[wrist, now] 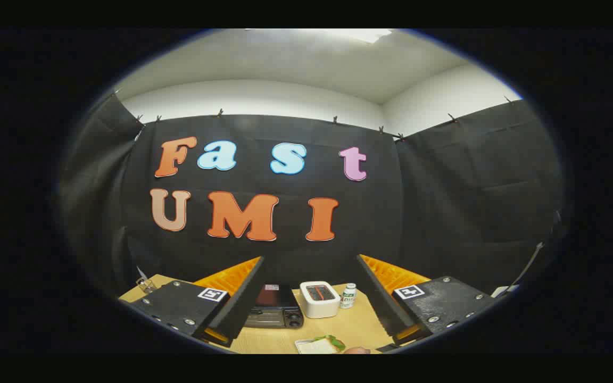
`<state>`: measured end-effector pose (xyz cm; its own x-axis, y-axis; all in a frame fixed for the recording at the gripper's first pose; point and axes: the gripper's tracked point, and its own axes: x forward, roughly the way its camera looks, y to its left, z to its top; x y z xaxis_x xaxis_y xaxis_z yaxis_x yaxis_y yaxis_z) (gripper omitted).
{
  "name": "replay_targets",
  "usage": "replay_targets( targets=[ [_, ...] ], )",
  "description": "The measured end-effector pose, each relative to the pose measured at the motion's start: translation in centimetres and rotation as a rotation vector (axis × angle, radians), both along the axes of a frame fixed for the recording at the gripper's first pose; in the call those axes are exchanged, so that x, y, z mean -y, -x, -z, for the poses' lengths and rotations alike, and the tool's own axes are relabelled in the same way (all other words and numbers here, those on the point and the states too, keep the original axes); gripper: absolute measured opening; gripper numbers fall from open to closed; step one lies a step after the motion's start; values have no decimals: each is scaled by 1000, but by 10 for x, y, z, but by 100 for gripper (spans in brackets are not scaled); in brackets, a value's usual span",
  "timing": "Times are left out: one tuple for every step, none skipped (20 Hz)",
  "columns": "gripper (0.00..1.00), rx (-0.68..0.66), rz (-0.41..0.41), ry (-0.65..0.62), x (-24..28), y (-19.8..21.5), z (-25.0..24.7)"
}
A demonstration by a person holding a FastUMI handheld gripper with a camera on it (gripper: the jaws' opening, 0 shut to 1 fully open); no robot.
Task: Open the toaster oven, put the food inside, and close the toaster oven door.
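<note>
The hand-held gripper (311,298) hangs spread and empty above a light wooden table (274,340). Beyond its fingers stand a dark toaster oven (277,308), a white toaster (320,299) and a small bottle (348,296). Black cloth walls the booth.

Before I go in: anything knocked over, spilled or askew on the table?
Nothing stands out. The toaster oven, the white toaster and the small bottle stand upright on the table, apart from each other. The food lies on its plate, near the open gripper.

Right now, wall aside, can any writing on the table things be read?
Small bottle: label too small to read.
Toaster oven: sticker on top, blurred.
White appliance: no text legible.
Gripper, fingers open, apart above the table: square patterned markers, no words.
</note>
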<state>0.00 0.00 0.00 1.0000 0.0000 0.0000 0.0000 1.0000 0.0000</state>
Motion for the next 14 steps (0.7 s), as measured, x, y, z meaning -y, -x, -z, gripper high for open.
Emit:
replay_targets(
  targets=[
    [98, -2, -3, 3, -4, 0, -1],
    [98, -2, -6, 3, -4, 1, -2],
    [98, -2, -10, 3, -4, 1, -2],
    [98, -4, -13, 3, -5, 1, -2],
    [98, -5, -15, 5, -6, 2, -3],
    [98, -9, -17, 8, -7, 0, -2],
    [98, -12, -18, 9, -8, 0, -2],
    [98, -14, -22, 7, -9, 0, -2],
    [98, -16, -26, 3, -10, -1, -2],
    [98, -20, -32, 0, -14, -3, -3],
    [98, -22, -37, -1, -21, -9, -2],
    [98, -25, -42, 0, -31, -19, 3],
    [98, -28, -46, 2, -34, -23, 5],
    [98, -32, -51, 3, -34, -23, 7]
  ],
)
